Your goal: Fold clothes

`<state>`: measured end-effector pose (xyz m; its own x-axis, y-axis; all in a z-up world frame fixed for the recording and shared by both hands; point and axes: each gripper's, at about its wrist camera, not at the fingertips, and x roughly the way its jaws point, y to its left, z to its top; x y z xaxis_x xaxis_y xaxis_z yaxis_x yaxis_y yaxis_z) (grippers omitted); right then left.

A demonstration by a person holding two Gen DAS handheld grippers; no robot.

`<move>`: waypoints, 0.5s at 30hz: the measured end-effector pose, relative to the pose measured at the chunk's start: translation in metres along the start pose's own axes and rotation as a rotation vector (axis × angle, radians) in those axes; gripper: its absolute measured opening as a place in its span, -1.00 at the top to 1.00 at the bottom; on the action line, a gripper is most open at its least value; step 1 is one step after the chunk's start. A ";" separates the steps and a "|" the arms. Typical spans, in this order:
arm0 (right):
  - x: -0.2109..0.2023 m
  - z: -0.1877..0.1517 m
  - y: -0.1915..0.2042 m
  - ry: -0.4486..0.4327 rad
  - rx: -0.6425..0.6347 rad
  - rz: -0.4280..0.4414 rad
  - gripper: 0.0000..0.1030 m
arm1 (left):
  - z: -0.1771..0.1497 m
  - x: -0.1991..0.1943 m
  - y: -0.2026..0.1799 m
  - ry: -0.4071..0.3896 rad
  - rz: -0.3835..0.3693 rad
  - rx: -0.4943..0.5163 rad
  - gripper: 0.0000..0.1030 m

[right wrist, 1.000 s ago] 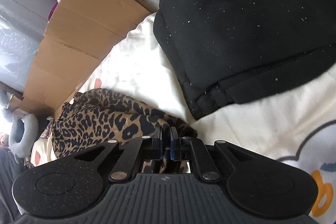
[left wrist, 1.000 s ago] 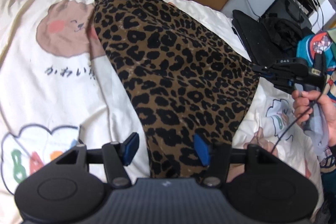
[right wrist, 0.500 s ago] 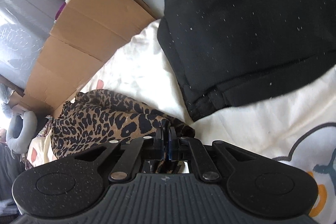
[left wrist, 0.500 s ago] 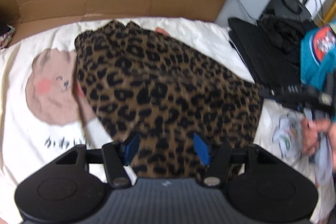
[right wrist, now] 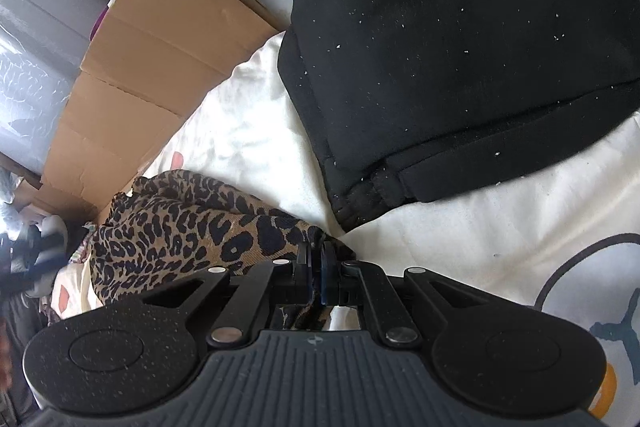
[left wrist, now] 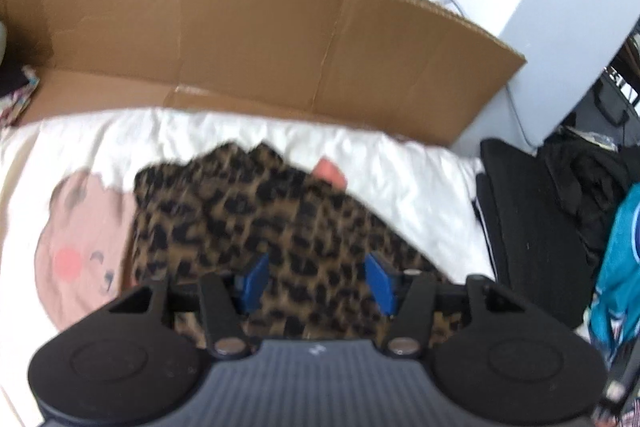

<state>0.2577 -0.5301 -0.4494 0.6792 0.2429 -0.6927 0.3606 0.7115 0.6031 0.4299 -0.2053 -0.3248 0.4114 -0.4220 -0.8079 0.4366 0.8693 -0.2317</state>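
A leopard-print garment (left wrist: pixel 280 227) lies spread on a white cartoon-print bedspread (left wrist: pixel 400 167). My left gripper (left wrist: pixel 316 279) hovers over the garment's middle, its blue pads apart and closing, and the picture is blurred. The cloth lies below the pads, not pinched between them. In the right wrist view, my right gripper (right wrist: pixel 316 259) is shut on a corner of the leopard garment (right wrist: pixel 180 227), and a strip of cloth runs back between the fingers.
A flattened cardboard sheet (left wrist: pixel 240 27) stands along the bed's far edge. A folded black garment (right wrist: pixel 460 67) lies on the bedspread (right wrist: pixel 460 247) just past the right gripper. Dark clothes and a teal garment (left wrist: pixel 620 259) are piled at the right.
My left gripper has travelled along the leopard garment toward the cardboard, so the garment's far end is now close. The right gripper has stayed in place, clamped on the corner.
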 end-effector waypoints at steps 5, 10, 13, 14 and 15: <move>0.002 -0.002 -0.003 0.003 0.002 0.002 0.98 | 0.023 0.021 -0.013 0.000 0.021 -0.011 -0.02; 0.006 0.001 -0.005 0.016 0.017 0.008 0.98 | 0.031 0.042 -0.027 0.018 0.039 -0.011 0.05; 0.008 0.002 -0.007 0.025 0.009 0.016 0.97 | 0.035 0.062 -0.035 0.045 0.038 -0.025 0.15; 0.008 0.002 -0.007 0.028 0.004 0.017 0.97 | 0.037 0.069 -0.036 0.056 0.035 -0.036 0.16; 0.008 0.002 -0.007 0.029 -0.003 0.017 0.97 | 0.037 0.077 -0.038 0.066 0.034 -0.047 0.18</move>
<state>0.2621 -0.5341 -0.4583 0.6661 0.2744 -0.6935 0.3468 0.7092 0.6138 0.4748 -0.2802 -0.3576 0.3712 -0.3759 -0.8491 0.3850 0.8944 -0.2276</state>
